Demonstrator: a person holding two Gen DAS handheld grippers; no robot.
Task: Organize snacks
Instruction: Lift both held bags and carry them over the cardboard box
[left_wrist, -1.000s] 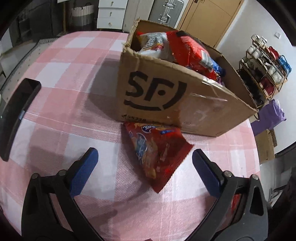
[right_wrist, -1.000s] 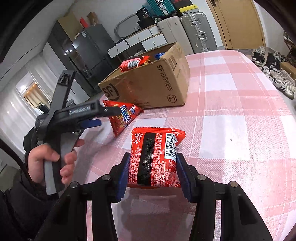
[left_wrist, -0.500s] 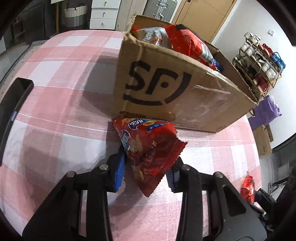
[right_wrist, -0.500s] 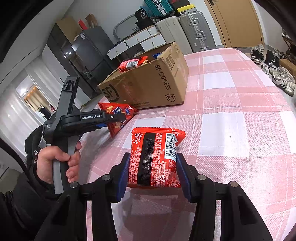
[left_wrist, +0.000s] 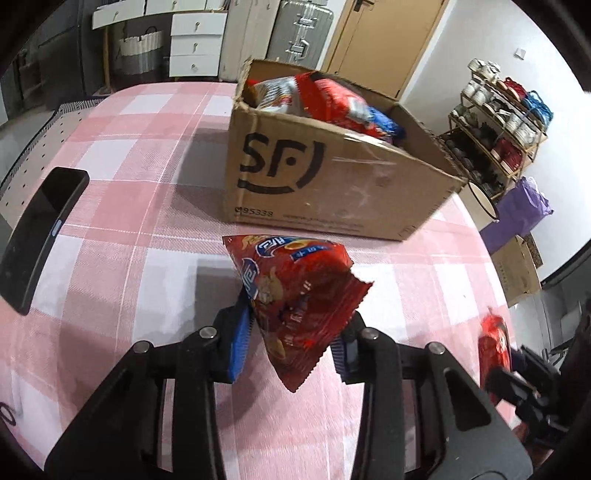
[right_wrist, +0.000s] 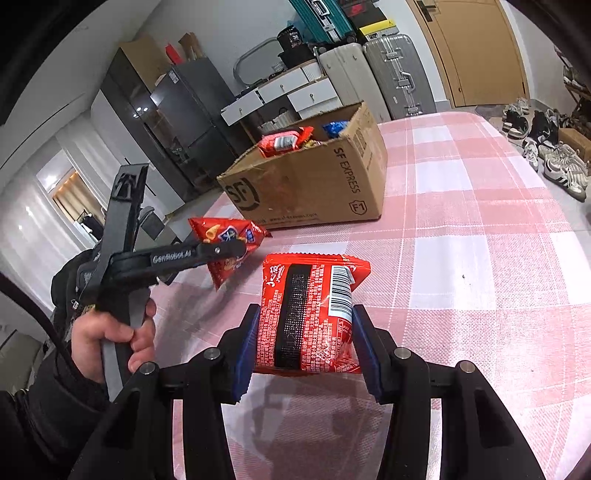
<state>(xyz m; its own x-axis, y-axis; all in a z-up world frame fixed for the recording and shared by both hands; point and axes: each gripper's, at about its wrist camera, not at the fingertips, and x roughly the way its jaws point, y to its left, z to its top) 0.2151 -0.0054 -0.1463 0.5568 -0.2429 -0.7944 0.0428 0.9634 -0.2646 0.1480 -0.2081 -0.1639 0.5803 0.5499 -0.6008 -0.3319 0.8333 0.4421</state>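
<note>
Between the pads of the left gripper hangs a red triangular snack bag, clamped near its lower corner and clear of the pink checked tablecloth, just in front of the open SF cardboard box of snacks. The right gripper is closed on a red noodle packet, pinched across its width above the cloth. Both look light, puffy and crinkly (the contents probably brittle), so I'd judge a gentle squeeze by the sealed edges safest; slick film may slip.
</note>
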